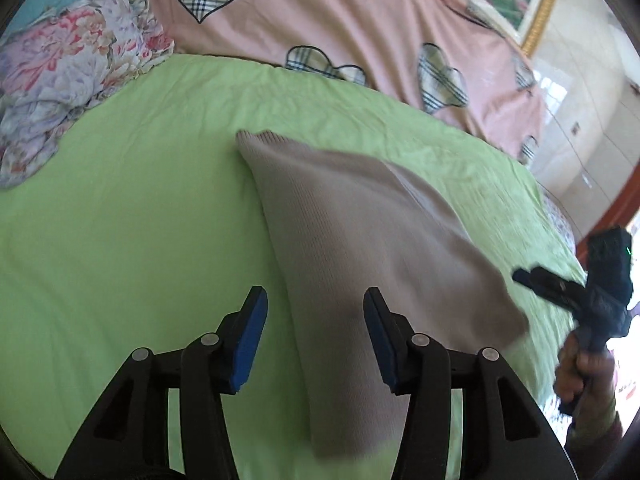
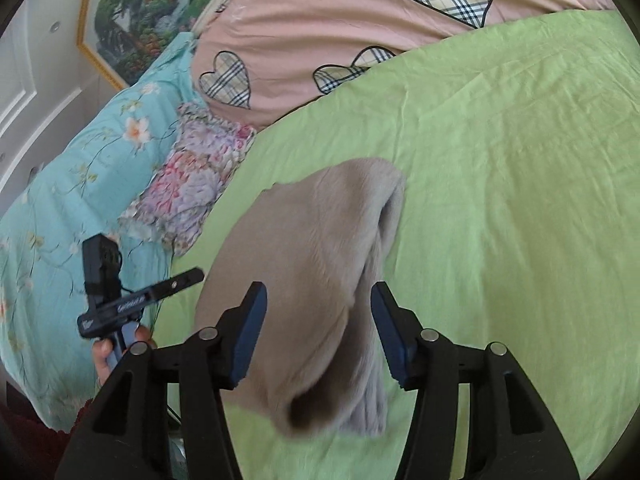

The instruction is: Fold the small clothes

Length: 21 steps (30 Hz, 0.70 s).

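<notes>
Beige ribbed knit garment (image 1: pixel 360 232) mid green bedsheet (image 1: pixel 120 220), long axis running ahead between spread left gripper (image 1: pixel 316 340) fingers; right gripper (image 2: pixel 318 332) likewise spread, empty.

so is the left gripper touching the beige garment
Cannot tell. In the left wrist view the left gripper stands open over the beige garment, but no view shows contact or a gap plainly.

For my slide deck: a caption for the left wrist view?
Open left gripper over a beige knit garment on a green bedsheet.
</notes>
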Each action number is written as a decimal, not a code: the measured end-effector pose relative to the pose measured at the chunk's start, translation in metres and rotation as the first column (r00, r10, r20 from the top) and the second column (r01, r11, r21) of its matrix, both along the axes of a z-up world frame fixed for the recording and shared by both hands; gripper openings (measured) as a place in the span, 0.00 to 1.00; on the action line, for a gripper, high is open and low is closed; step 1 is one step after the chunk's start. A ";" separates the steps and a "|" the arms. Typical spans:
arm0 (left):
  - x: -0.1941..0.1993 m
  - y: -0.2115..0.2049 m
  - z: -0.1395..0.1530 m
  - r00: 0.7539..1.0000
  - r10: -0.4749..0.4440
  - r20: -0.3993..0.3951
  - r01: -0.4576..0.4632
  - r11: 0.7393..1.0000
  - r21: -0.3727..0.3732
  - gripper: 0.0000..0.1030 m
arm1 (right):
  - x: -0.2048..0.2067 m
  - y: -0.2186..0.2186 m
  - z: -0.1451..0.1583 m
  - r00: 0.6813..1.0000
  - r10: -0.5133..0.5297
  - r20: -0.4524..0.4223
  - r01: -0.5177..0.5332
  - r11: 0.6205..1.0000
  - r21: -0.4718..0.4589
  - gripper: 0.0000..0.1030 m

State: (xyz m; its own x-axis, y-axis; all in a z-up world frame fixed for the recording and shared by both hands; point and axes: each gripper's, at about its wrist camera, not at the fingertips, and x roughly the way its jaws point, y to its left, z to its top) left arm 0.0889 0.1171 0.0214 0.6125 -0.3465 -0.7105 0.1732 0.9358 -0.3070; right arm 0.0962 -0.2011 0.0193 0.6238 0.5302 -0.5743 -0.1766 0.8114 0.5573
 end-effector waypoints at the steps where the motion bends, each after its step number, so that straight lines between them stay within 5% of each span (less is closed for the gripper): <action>1: -0.017 0.000 -0.003 1.000 -0.008 0.003 0.008 1.000 0.004 0.50 | -0.008 0.002 0.001 1.000 0.007 0.005 -0.007 1.000 -0.009 0.54; 7: -0.075 -0.012 -0.022 0.999 -0.026 0.019 0.024 0.996 0.084 0.58 | -0.024 0.014 0.001 0.999 0.037 0.005 -0.036 0.997 -0.062 0.53; 16: -0.064 -0.038 -0.045 0.998 -0.055 0.013 0.049 0.962 0.268 0.56 | -0.020 0.026 -0.013 0.997 0.060 -0.055 -0.065 0.994 -0.089 0.36; 17: -0.062 -0.039 -0.049 0.999 -0.037 0.007 0.034 0.955 0.294 0.52 | -0.018 0.027 -0.016 0.996 0.062 -0.065 -0.068 0.994 -0.088 0.30; 18: -0.058 -0.037 -0.052 1.000 -0.017 0.004 0.014 0.952 0.305 0.38 | -0.016 0.028 -0.021 0.995 0.065 -0.076 -0.071 0.994 -0.086 0.22; 21: -0.054 -0.021 -0.050 0.999 0.026 -0.020 -0.023 0.988 0.150 0.14 | -0.012 0.031 -0.026 0.994 0.064 -0.092 -0.072 0.993 -0.095 0.06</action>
